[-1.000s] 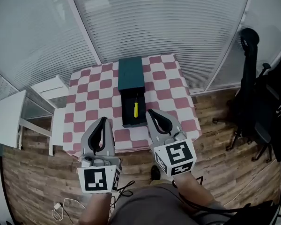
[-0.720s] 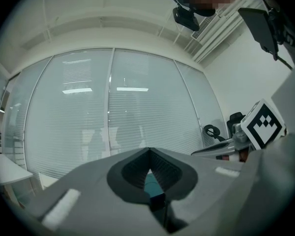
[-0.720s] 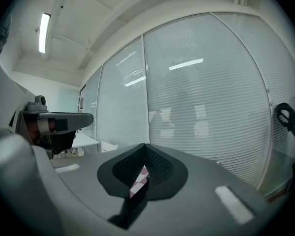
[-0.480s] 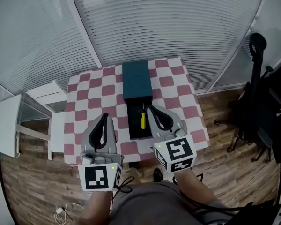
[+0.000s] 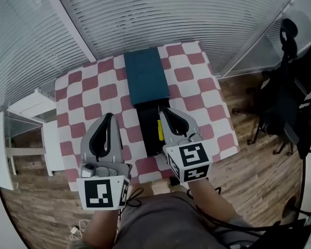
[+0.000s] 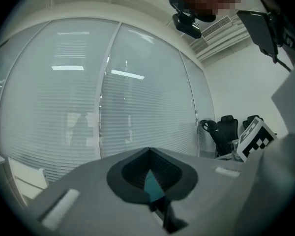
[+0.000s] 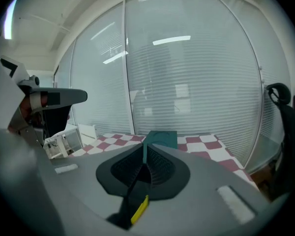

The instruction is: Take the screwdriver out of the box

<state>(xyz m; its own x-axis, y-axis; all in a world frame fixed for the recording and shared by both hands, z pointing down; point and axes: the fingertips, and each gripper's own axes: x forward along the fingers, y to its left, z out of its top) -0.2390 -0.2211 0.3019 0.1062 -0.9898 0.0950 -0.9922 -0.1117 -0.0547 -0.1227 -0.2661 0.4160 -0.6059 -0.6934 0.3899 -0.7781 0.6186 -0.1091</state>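
A box stands on the checkered table (image 5: pixel 197 95), its teal lid (image 5: pixel 146 75) folded back and its black tray (image 5: pixel 147 123) facing me. The yellow-handled screwdriver (image 5: pixel 160 129) lies in the tray, partly hidden by my right gripper (image 5: pixel 164 110). That gripper hovers shut and empty over the tray's right side. Through its gap the right gripper view shows the screwdriver (image 7: pixel 140 209) and the lid (image 7: pixel 162 137). My left gripper (image 5: pixel 109 115) is shut and empty, left of the box over the cloth. The left gripper view shows only its joined jaws and a teal sliver (image 6: pixel 151 186).
A white side table (image 5: pixel 26 105) stands left of the checkered table. Black office chairs (image 5: pixel 290 87) crowd the right. Windows with blinds (image 5: pixel 160 14) close off the far side. Wooden floor (image 5: pixel 36 211) lies below the near table edge.
The table and box have come closer and lower in the head view. Both grippers now reach over the table's near part, the right one above the tray. Both stay shut.
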